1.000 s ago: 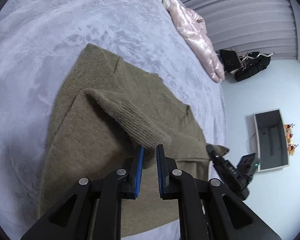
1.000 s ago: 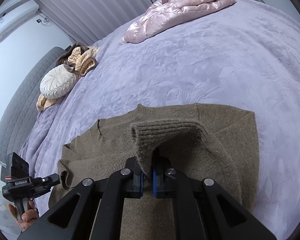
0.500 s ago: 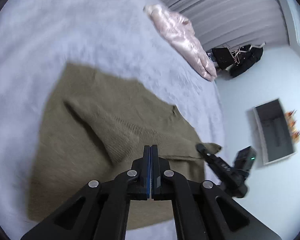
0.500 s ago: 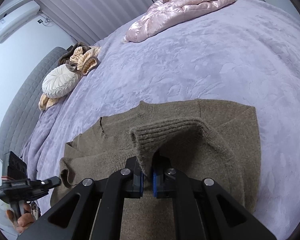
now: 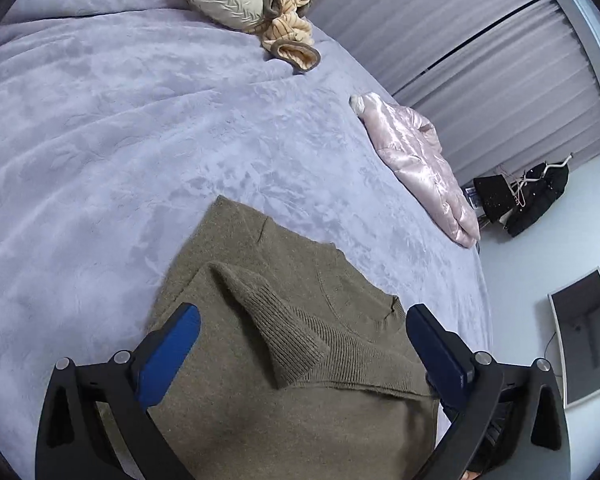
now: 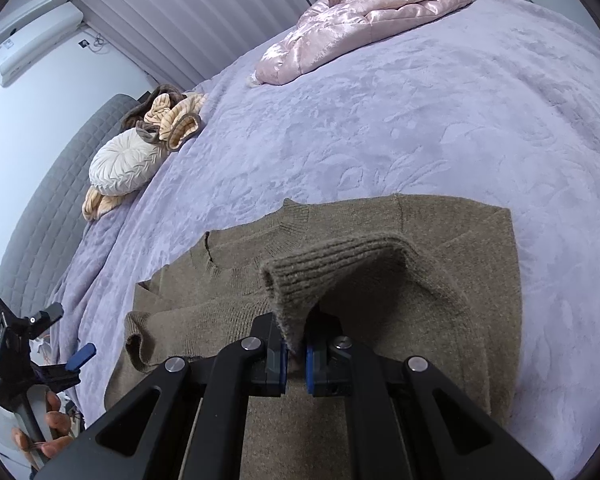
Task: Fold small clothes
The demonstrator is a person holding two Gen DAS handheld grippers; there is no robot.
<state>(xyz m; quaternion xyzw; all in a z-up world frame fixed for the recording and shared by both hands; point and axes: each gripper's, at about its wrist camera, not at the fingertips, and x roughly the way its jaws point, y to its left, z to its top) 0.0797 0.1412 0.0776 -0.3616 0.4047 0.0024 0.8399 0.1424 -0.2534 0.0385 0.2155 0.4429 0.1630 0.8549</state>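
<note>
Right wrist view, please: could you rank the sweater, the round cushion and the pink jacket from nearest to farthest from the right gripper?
1. Sweater, clamped in the right gripper.
2. Round cushion, far left.
3. Pink jacket, top right.

olive-brown knit sweater (image 6: pixel 440 280) lying flat on a lavender bedspread (image 6: pixel 380 128), one ribbed cuff (image 6: pixel 320 268) raised and pinched between the blue pads of the right gripper (image 6: pixel 295 356). pink quilted jacket (image 6: pixel 360 12) at the far edge; cream round cushion (image 6: pixel 123 164) and tan ruffled cloth (image 6: pixel 171 116) by the grey headboard (image 6: pixel 47 208). left gripper (image 6: pixel 65 342) at lower left, jaws apart, held by a hand (image 6: pixel 47 432).
</note>
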